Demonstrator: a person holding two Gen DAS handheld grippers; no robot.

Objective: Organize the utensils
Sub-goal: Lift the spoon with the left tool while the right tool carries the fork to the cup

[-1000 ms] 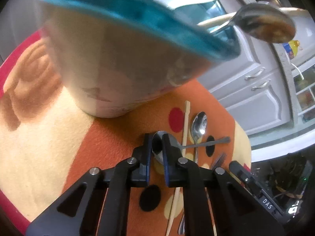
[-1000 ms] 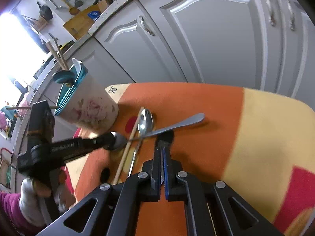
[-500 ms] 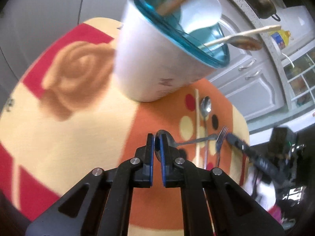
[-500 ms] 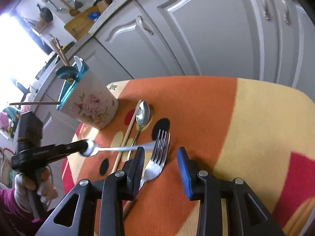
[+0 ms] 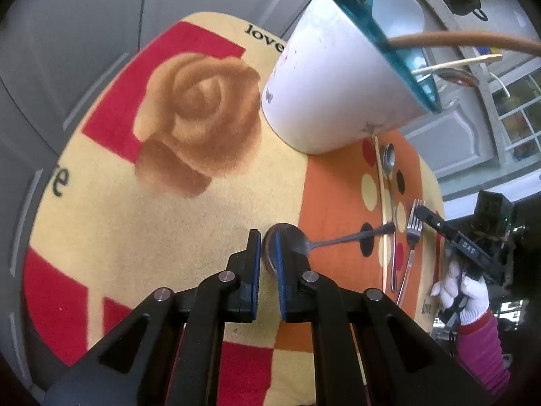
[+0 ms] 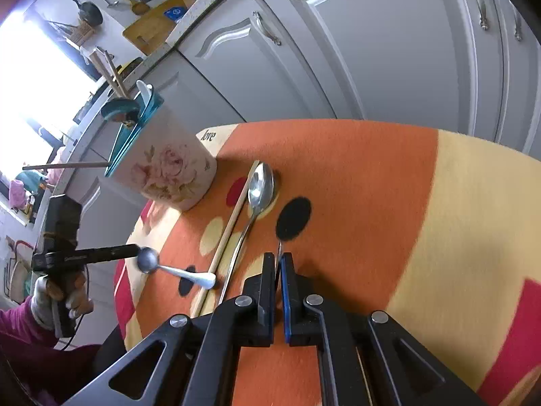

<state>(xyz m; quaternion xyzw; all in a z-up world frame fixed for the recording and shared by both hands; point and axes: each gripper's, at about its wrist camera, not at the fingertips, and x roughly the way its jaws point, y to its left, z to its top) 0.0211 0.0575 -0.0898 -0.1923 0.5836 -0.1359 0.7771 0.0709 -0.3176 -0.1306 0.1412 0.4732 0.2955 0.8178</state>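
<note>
My left gripper pinches the bowl of a small spoon; its handle sticks out to the right, above the mat. In the right wrist view the same spoon hangs clear of the cloth, handle tip near the chopstick.

My right gripper has its fingers pressed nearly together on the fork; from its own camera only a thin metal sliver shows between the pads. From the left wrist view the right gripper sits at the fork's tines.

The holder cup, white with a blue rim, stands at the far side of the mat and already carries utensils. Just right of its base lie the chopstick and a large spoon, side by side and parallel.

Open room: the rose-printed yellow area left of my left fingers, and the orange and yellow stretch right of my right fingers up to the mat's edge. Cabinet doors close off the far side.
</note>
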